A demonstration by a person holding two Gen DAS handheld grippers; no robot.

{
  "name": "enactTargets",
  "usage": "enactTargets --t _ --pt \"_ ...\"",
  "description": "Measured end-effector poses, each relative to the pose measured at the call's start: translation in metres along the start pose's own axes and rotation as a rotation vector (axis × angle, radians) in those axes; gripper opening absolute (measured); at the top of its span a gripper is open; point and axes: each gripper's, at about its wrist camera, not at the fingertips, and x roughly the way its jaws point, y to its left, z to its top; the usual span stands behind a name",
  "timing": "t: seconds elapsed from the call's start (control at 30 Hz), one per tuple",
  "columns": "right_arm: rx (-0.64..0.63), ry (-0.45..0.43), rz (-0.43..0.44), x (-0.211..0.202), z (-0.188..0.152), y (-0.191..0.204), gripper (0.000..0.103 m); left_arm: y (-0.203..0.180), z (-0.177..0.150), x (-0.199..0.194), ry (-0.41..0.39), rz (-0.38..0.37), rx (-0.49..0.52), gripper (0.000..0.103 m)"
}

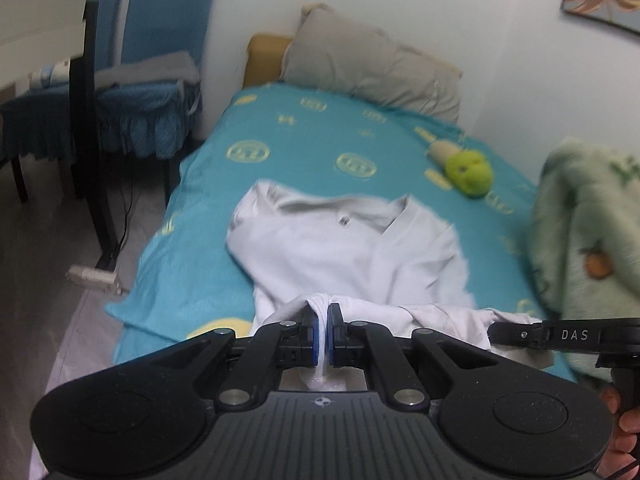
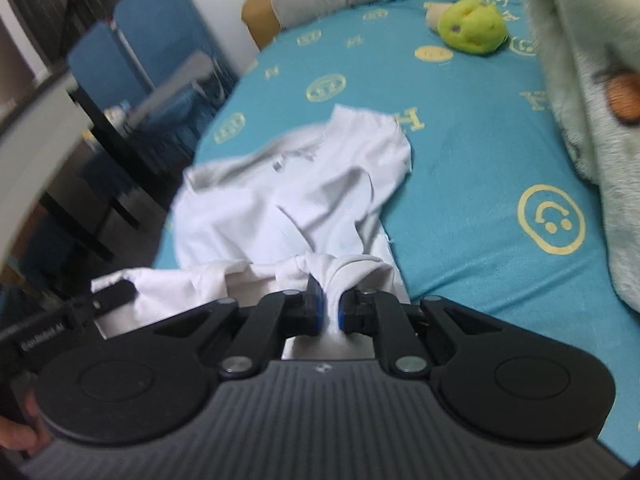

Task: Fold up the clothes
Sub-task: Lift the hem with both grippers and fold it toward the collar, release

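A white T-shirt lies crumpled on the teal bed sheet, collar toward the pillow. My left gripper is shut on a bunch of its near hem. My right gripper is shut on another bunch of the same hem of the shirt. The right gripper's finger also shows at the right of the left wrist view, and the left gripper's finger shows at the left of the right wrist view. Both hold the hem just above the bed's near end.
A green plush toy and a grey pillow lie at the bed's far end. A pale green fleece blanket is heaped along the right side. Blue-covered chairs and a dark table leg stand left of the bed.
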Motion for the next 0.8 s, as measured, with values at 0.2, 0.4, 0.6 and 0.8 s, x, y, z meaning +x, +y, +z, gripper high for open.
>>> enactTargets --t 0.2,0.4,0.6,0.8 --pt "-0.024 0.045 -0.042 0.026 -0.005 0.0 0.012 0.011 -0.011 0.039 0.084 0.036 -0.015 0.005" --pt "0.017 0.065 -0.036 0.031 -0.005 -0.006 0.013 0.006 -0.016 0.043 0.072 0.059 0.041 0.007" --pt "0.049 0.03 -0.046 0.016 -0.003 0.0 0.015 -0.004 -0.013 0.021 0.01 0.048 0.071 0.051" --pt "-0.028 -0.108 -0.068 -0.027 -0.004 0.019 0.091 -0.025 -0.008 -0.026 -0.123 0.066 0.128 0.09"
